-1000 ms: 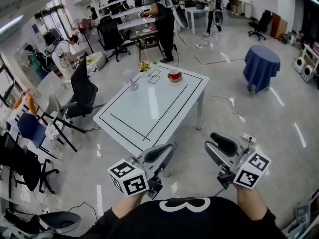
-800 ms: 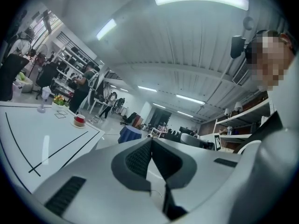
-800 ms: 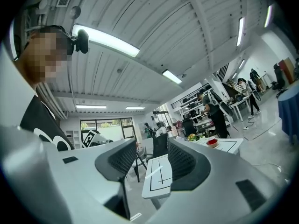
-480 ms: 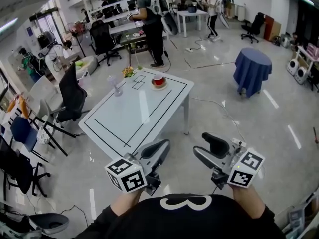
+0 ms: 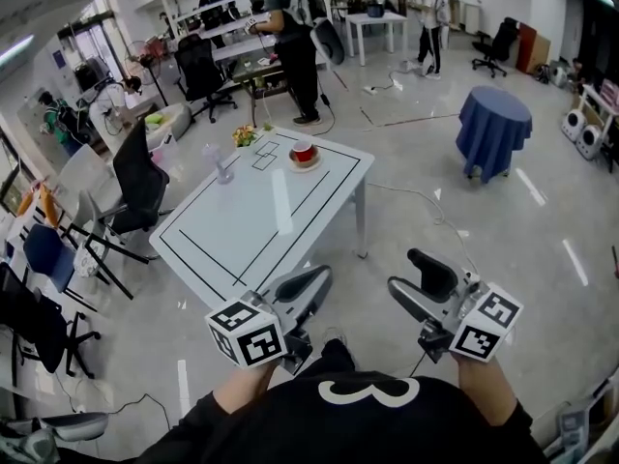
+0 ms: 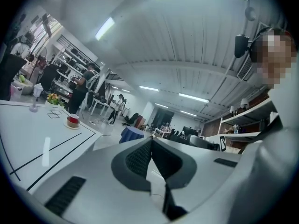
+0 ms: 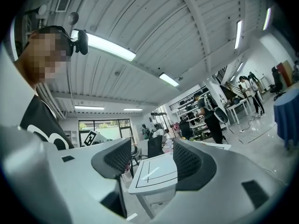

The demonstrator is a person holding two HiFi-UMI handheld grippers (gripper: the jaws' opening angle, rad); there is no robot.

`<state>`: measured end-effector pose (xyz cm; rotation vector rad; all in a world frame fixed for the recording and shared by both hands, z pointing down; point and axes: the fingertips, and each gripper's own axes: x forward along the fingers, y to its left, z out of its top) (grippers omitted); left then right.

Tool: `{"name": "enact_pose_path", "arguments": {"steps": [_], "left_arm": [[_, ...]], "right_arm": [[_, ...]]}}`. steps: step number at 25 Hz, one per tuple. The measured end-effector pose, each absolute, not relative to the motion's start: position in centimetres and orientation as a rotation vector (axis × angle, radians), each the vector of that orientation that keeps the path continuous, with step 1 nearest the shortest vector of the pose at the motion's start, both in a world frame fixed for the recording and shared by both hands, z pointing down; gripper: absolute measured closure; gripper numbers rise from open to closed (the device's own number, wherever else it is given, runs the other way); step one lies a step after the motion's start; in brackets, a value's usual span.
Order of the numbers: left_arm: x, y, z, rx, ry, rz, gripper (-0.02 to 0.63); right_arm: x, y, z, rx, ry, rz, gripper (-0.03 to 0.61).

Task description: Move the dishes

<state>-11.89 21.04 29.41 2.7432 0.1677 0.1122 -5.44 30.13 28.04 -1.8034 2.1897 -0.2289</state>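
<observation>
Head view: a white table [image 5: 261,216] stands on the grey floor, ahead of the person at about 11 o'clock. The dishes sit at its far end, toward 12 o'clock: a red cup [image 5: 304,151] on a saucer [image 5: 305,164], well apart from both grippers. A glass [image 5: 219,165] stands on the table at 9 o'clock from the cup, and flowers [image 5: 244,135] lie at the far corner. The left gripper [image 5: 315,282] hangs low in the frame at 6 o'clock, off the table's near edge, with its jaws pressed together. The right gripper [image 5: 404,273] is beside it at 5 o'clock, over bare floor, with its jaws spread. A round table under a blue cloth [image 5: 493,124] stands at 2 o'clock.

Left gripper view: the left gripper [image 6: 151,154] has its ribbed pads meeting along one seam, with nothing between them. The table [image 6: 28,139] lies at 9 o'clock, and the cup [image 6: 73,120] rests near the table's far edge at 10 o'clock. The glass [image 6: 34,105] stands further left.

Right gripper view: the right gripper [image 7: 152,157] has its jaws wide apart and holds nothing. The table [image 7: 156,175] shows far off through the gap between them; the dishes cannot be made out here.
</observation>
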Motion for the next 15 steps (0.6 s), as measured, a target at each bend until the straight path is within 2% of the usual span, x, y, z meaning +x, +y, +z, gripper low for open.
{"name": "enact_pose_path", "arguments": {"steps": [7,15], "left_arm": [[-7.7,17.3,30.5,2.723,0.179,0.121,0.611],[0.6,9.1,33.1,2.665,0.15,0.165,0.611]], "right_arm": [[-1.4,26.9,29.6,-1.837,2.175,-0.269,0.298],[6.7,18.8,32.0,-1.844,2.159,-0.373,0.295]]}}
